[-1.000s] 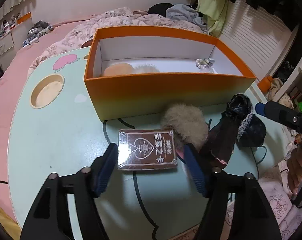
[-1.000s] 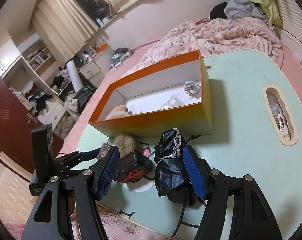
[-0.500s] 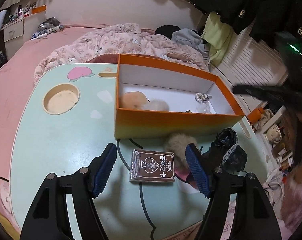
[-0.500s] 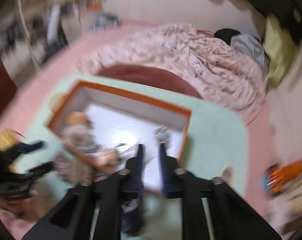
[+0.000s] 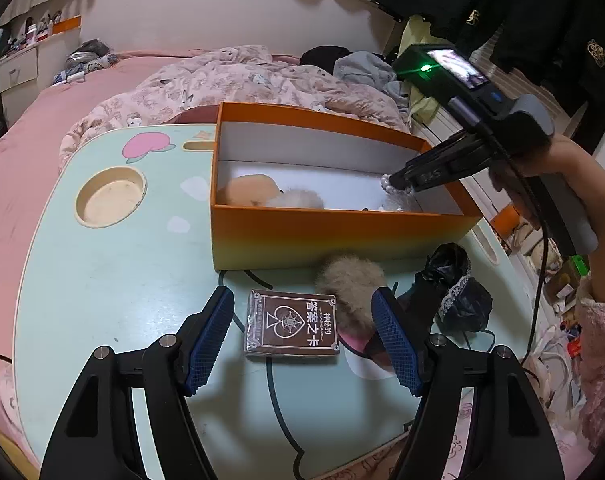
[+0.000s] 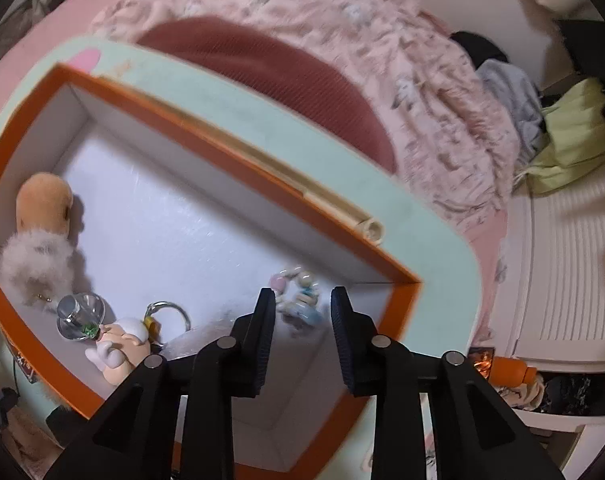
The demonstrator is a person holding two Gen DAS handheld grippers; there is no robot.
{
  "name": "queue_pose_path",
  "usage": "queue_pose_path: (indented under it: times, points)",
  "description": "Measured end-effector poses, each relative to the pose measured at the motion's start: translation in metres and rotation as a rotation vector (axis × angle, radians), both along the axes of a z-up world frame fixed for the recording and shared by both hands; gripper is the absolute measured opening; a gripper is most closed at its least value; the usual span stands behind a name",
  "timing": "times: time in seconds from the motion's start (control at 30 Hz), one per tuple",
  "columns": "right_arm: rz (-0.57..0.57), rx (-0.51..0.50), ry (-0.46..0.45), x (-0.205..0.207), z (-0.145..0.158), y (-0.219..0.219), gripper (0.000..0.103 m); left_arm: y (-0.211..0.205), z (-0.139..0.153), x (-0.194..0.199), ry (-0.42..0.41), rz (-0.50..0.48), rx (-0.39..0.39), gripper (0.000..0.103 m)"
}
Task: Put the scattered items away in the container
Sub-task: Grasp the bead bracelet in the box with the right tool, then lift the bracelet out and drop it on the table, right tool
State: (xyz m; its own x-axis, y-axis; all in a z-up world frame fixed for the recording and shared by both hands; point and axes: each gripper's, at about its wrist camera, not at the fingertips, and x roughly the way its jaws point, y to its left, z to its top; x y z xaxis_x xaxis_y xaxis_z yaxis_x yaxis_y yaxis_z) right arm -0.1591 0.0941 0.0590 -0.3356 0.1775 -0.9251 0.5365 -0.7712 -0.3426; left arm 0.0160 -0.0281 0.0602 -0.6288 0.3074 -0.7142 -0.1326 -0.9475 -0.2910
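Right gripper (image 6: 300, 316) opening above orange box (image 6: 206, 136).

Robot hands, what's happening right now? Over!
Left gripper open, hovering over card box. Right gripper over orange box, opening, nothing between its jaws. Fluffy ball crowds the card box.

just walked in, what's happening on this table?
A person holding a gripper in each hand is tidying small items into the orange box. The right gripper is over the box's right end, jaws opening, nothing visibly between them. Already in the box are soft plush pieces, a bead bracelet, a clear glass piece and a small figure keychain. The left gripper hovers open around the brown card deck, not touching it. A fur pompom and a black lace-trimmed item still lie outside on the table.
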Motion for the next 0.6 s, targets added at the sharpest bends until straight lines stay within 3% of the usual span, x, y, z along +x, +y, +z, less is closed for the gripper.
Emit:
queue_pose_path:
  times: [0.1,0.23,0.33,0.43,0.6]
  points:
    - [0.007,0.028,-0.022,-0.001,-0.012,0.0,0.019,0.002,0.001,0.001,0.003,-0.007,0.001,0.071]
    - [0.001,-0.01,0.001,0.002,-0.005,0.005,0.012,0.0,0.001,0.0,0.007,-0.006,-0.002,0.071]
    - [-0.007,-0.108,0.013,0.009,0.012,0.013,0.013,-0.001,0.0,0.0,0.005,-0.002,0.005,0.071]
    - [-0.02,-0.197,0.081,0.019,0.034,0.021,0.012,-0.001,-0.001,-0.001,0.002,0.002,0.008,0.071]
    - [-0.037,-0.467,0.171,0.054,0.082,0.049,0.012,0.001,-0.002,0.0,-0.005,0.002,0.0,0.071]
